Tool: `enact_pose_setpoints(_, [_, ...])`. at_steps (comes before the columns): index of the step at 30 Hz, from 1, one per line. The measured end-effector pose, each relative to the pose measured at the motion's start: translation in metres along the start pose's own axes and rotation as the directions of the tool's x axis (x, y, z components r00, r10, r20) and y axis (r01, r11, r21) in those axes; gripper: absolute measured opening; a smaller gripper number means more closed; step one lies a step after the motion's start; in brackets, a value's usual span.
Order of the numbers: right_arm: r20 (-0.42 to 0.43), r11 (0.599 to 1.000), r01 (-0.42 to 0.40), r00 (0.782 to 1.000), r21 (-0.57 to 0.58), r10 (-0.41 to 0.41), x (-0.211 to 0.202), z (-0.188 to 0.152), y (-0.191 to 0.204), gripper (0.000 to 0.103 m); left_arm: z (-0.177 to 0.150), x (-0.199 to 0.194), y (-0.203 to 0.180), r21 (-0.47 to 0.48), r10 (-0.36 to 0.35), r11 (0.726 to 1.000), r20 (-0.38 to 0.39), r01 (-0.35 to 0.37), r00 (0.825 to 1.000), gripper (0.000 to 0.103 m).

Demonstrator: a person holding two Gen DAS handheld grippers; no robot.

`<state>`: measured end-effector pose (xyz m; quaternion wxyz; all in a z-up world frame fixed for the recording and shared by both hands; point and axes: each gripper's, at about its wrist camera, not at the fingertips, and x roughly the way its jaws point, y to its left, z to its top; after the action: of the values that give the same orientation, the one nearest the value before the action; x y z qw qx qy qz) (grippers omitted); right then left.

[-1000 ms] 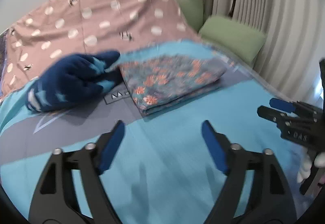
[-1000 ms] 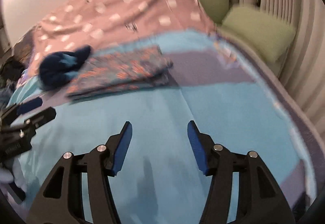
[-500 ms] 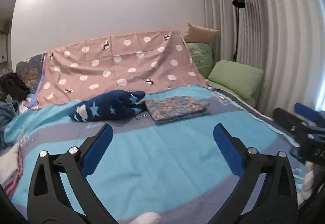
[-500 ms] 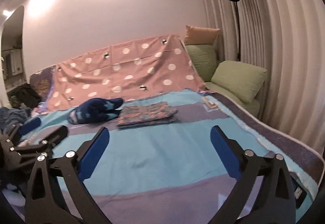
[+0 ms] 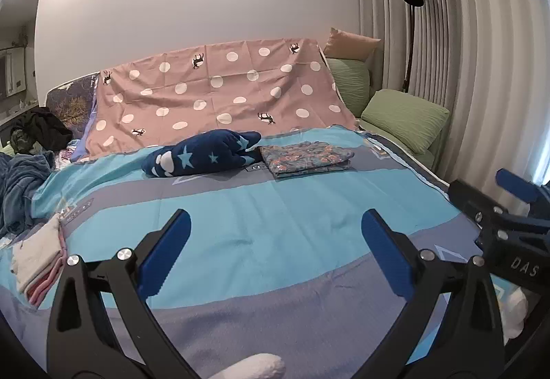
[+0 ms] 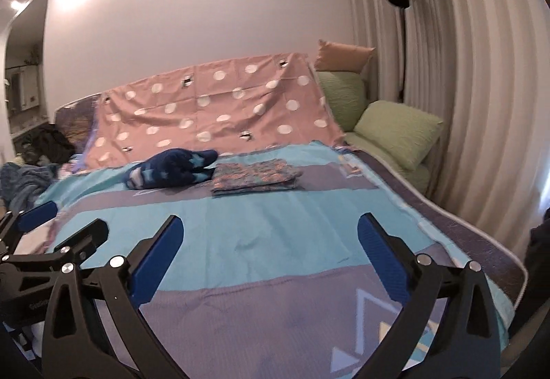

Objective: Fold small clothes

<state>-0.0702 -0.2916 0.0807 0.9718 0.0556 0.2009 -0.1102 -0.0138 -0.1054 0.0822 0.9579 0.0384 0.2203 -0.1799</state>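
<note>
Both tools released above the bed

Left tool [image 5: 275, 241] and right tool [image 6: 268, 241] gape empty; "DAS" reads on the right one; folded floral garment [image 5: 306, 159] lies far ahead.

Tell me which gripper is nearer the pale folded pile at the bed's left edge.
Left. The left gripper hovers just right of the pale folded pile; the right gripper sits farther right, beyond the left one.

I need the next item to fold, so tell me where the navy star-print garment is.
The navy star-print garment lies at the far end of the blue bedspread, left of centre in both views, touching the left edge of the folded floral cloth, just before the pink dotted sheet.
</note>
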Motion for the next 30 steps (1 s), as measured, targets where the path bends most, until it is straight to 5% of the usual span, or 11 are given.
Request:
enact_pose_setpoints(13, [-0.001, 0.998, 0.064, 0.998, 0.026, -0.064, -0.009, 0.001, -0.010, 0.101, 0.001, -0.014, -0.009, 0.013, 0.004, 1.000, -0.032, -0.004, 0.999, 0.101])
enact_pose_setpoints(30, [-0.029, 0.998, 0.050, 0.998, 0.028, -0.049, -0.001, -0.002, -0.010, 0.101, -0.001, -0.007, -0.004, 0.001, 0.027, 1.000, -0.041, -0.027, 0.999, 0.101])
